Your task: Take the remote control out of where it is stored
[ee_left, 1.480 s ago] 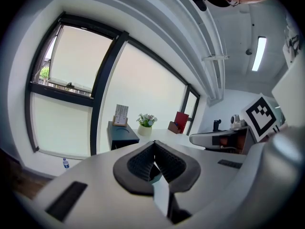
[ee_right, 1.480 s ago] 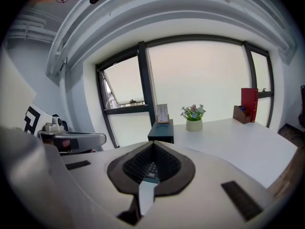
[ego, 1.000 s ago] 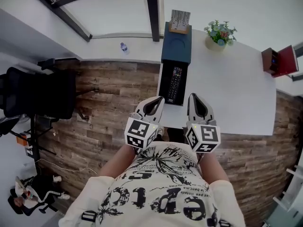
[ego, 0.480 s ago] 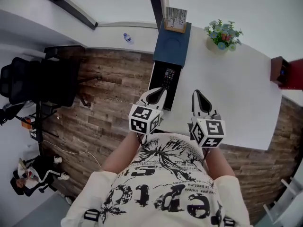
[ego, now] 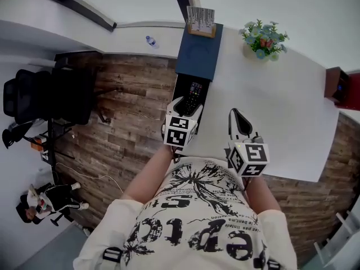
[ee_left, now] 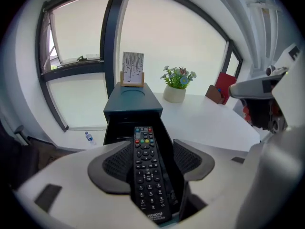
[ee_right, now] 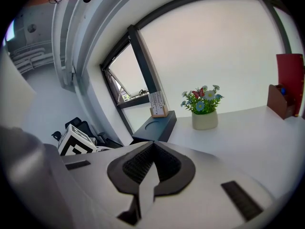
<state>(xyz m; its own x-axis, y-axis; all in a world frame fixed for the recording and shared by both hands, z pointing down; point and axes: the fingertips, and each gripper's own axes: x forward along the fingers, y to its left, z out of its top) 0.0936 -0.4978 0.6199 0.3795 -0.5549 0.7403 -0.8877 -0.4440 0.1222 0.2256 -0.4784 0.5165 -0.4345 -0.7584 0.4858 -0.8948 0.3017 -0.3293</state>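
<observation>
Remote control (ee_left: 148,175) lies face up and lengthwise in the open drawer (ee_left: 170,144), between the two pads of the left claw (ee_left: 152,149); those jaws are opening, and neither pad seems to press on it, so the spread looks meant to straddle its narrow sides for a lift; the drawer is pulled out of a dark cabinet (ee_left: 133,101) set against the left edge of the white surface (ee_left: 205,123); the right claw (ee_right: 151,163), jaws together and empty, hangs over the surface's near edge, clear of the reach; a potted plant (ee_left: 174,93) stands toward the far edge.
</observation>
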